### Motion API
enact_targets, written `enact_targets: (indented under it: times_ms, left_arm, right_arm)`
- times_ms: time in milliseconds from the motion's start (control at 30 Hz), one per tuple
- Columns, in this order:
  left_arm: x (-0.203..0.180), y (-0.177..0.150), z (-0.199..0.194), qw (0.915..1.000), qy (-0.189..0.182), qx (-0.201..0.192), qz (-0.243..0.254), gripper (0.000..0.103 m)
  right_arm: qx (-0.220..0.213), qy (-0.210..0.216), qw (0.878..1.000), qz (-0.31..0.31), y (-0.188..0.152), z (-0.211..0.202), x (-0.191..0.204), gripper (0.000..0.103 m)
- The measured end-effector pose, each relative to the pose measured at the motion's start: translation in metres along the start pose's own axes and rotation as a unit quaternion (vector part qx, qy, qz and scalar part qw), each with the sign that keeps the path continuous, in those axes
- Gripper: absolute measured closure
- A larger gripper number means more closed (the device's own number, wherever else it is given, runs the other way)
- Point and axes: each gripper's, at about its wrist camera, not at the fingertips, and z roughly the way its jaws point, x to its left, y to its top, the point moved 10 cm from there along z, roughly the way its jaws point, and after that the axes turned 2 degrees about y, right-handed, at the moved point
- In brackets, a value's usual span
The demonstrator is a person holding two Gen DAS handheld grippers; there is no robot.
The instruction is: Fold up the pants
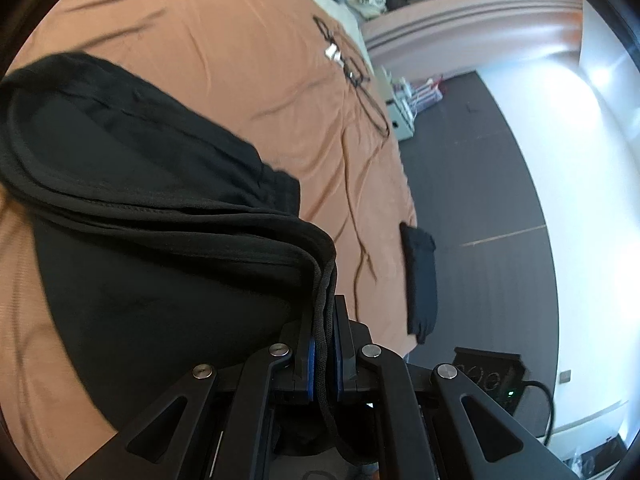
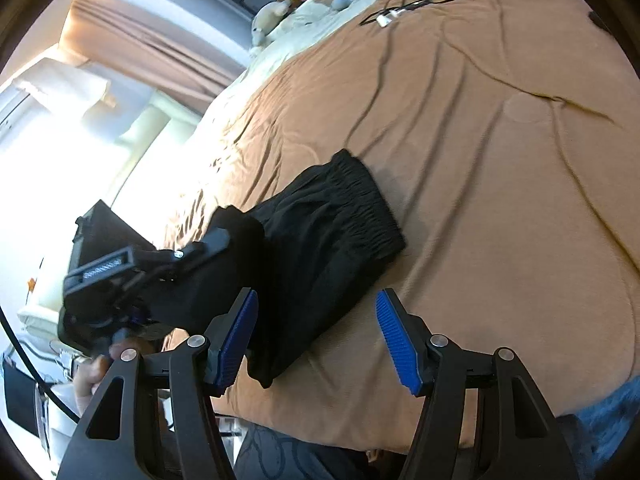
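Left wrist view: left gripper (image 1: 325, 344) pinching bunched edge and drawcord of black soft-knit pants (image 1: 152, 216), lifted fold draping over rest of garment on tan bedspread (image 1: 248, 80). Right wrist view: right gripper (image 2: 316, 336) spread, nothing between blue ribbed pads (image 2: 394, 332), hovering just above pants (image 2: 320, 232) near bed edge. Fabric limp, light, likely to sag and slip; best hold probably thick elastic waistband (image 2: 360, 196) or stacked hems, several layers together.
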Motion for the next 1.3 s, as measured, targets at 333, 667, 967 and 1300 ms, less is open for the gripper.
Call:
enact_targets:
  times_ms: [333, 667, 967, 1300]
  left_arm:
    - [-0.002, -0.013, 0.028, 0.9993, -0.019, 0.029, -0.015, 0.032]
    - [0.014, -0.005, -0.020, 0.9998, -0.001, -0.014, -0.009, 0.018]
    - [0.076, 0.008, -0.048, 0.9956, 0.045, -0.058, -0.058, 0.015]
    - [0.113, 0.036, -0.047, 0.9897, 0.078, -0.082, -0.089, 0.015]
  right_arm:
    - [-0.002, 0.004, 1.000, 0.022, 0.006, 0.006, -0.021, 0.043]
    - [0.009, 0.000, 1.000, -0.005, 0.009, 0.022, -0.012, 0.033]
    - [0.041, -0.033, 0.998, -0.044, 0.009, 0.043, -0.001, 0.031]
    - [0.056, -0.055, 0.995, -0.065, 0.012, 0.050, 0.003, 0.031]
